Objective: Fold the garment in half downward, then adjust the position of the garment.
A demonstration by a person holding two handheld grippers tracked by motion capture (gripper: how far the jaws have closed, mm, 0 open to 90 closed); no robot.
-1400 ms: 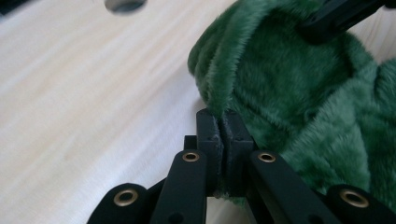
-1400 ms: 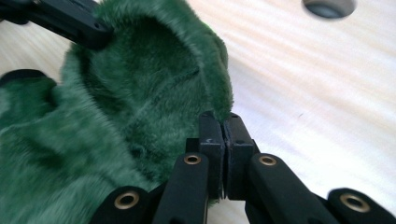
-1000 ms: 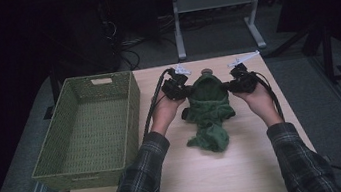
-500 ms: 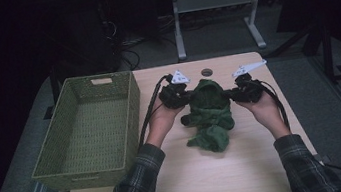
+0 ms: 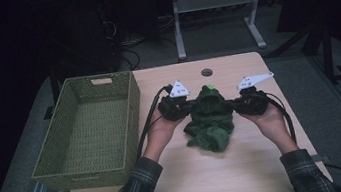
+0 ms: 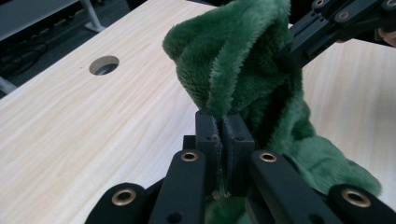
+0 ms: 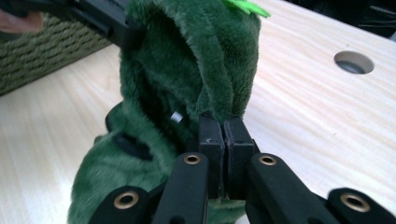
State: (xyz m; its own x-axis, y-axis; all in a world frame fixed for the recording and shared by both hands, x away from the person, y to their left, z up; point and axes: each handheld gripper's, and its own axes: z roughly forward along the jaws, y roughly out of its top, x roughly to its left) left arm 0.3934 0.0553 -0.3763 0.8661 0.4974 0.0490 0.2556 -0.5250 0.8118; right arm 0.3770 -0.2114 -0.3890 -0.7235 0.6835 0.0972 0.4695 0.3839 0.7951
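Both the left gripper (image 5: 186,109) and the right gripper (image 5: 238,104) pinch the fuzzy green garment (image 5: 211,120) and have pulled it nearer, maybe heading for the basket (image 5: 88,133).

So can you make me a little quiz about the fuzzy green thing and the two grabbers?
1. True or false: both the left gripper and the right gripper are shut on the green plush garment.
2. The woven basket sits on which side of the garment in the high view? A) left B) right C) behind
3. Fill in: the round hole is in the ____.

Key: 1 true; 2 A; 3 table.
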